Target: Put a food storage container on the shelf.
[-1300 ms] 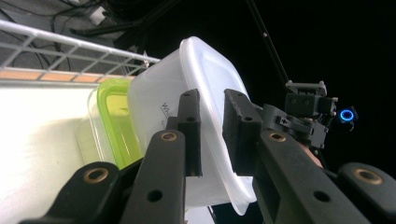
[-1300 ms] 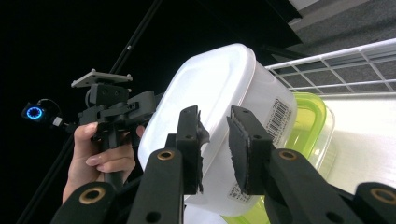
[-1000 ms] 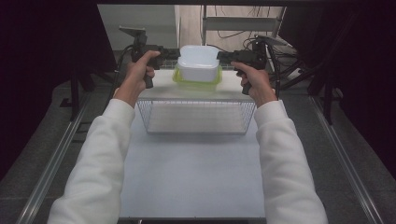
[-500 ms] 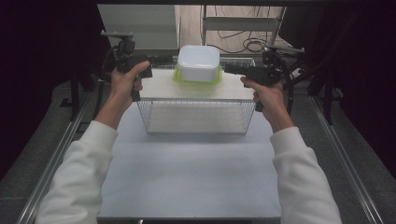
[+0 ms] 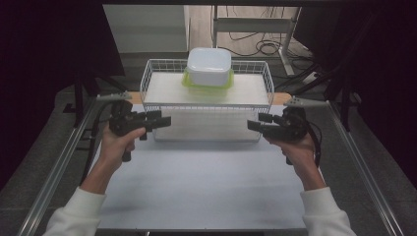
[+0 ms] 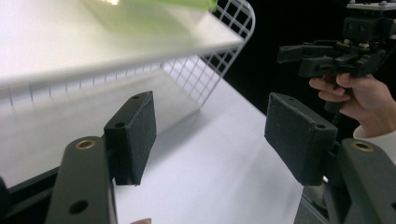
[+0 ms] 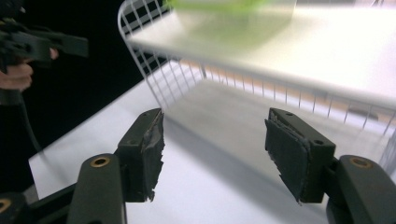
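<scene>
Both sets of jaws have just been opening and are standing wide with nothing between them. The left gripper (image 5: 164, 121) is hovering just in front of the wire rack's (image 5: 147, 78) left front corner, and the right gripper (image 5: 253, 125) is hovering off the rack's right front corner, both pointing inward at each other. The white lidded container (image 5: 209, 65) with its green rim is sitting on the rack's white shelf (image 5: 162, 88), well apart from both, and the rack is standing on the white counter (image 5: 206, 187)

My sleeves (image 5: 78, 209) are white; my left gripper (image 5: 162, 121) and right gripper (image 5: 255, 124) are black, with brass-ringed screw holes.
</scene>
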`<state>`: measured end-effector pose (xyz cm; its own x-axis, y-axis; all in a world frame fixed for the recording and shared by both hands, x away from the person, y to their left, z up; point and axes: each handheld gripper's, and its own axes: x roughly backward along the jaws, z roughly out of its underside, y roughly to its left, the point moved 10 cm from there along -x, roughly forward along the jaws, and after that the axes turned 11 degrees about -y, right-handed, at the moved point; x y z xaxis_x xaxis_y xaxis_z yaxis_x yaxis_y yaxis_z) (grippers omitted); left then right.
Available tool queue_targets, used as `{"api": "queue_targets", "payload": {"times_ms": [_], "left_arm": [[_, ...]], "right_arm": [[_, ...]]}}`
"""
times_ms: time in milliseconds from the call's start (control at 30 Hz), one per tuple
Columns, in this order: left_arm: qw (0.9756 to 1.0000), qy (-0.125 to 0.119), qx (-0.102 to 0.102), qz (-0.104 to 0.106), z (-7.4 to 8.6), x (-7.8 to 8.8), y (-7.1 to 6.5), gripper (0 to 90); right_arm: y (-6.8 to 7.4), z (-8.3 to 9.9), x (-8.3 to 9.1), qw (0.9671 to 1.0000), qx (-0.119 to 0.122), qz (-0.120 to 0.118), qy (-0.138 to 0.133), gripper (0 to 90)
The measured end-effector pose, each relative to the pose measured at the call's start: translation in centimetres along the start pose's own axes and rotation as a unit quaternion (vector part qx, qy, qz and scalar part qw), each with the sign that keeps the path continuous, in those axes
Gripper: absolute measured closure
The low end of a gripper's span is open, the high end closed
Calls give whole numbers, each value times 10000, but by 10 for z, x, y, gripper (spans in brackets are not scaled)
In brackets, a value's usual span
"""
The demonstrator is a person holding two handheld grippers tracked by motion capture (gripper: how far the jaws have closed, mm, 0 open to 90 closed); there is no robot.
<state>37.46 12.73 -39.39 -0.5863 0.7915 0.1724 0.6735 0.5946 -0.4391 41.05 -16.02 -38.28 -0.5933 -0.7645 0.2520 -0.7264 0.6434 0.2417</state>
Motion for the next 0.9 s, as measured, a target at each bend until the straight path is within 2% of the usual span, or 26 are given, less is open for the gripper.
{"api": "queue_targets", "payload": {"times_ms": [133,267,333,400,500,733,900], "left_arm": [[9996,186,-189,-119,37,7,-1,332],[9988,330,-330,-137,73,8,0,330],[9981,428,-402,-174,86,7,3,328],[9978,524,-364,-193,97,7,7,324],[9978,514,-330,-257,99,7,11,322],[9979,477,-289,-330,99,11,12,319],[9970,512,-368,-448,101,13,14,308]], "right_arm": [[-2,32,9,9999,2,-10,120,342],[-6,62,21,9998,-27,20,185,331],[-10,72,25,9998,-18,95,199,329],[-13,83,29,9997,-107,102,191,327],[-16,93,31,9994,-69,145,317,321],[-16,91,35,9996,6,185,195,312],[-19,89,37,9995,72,286,92,275]]}}
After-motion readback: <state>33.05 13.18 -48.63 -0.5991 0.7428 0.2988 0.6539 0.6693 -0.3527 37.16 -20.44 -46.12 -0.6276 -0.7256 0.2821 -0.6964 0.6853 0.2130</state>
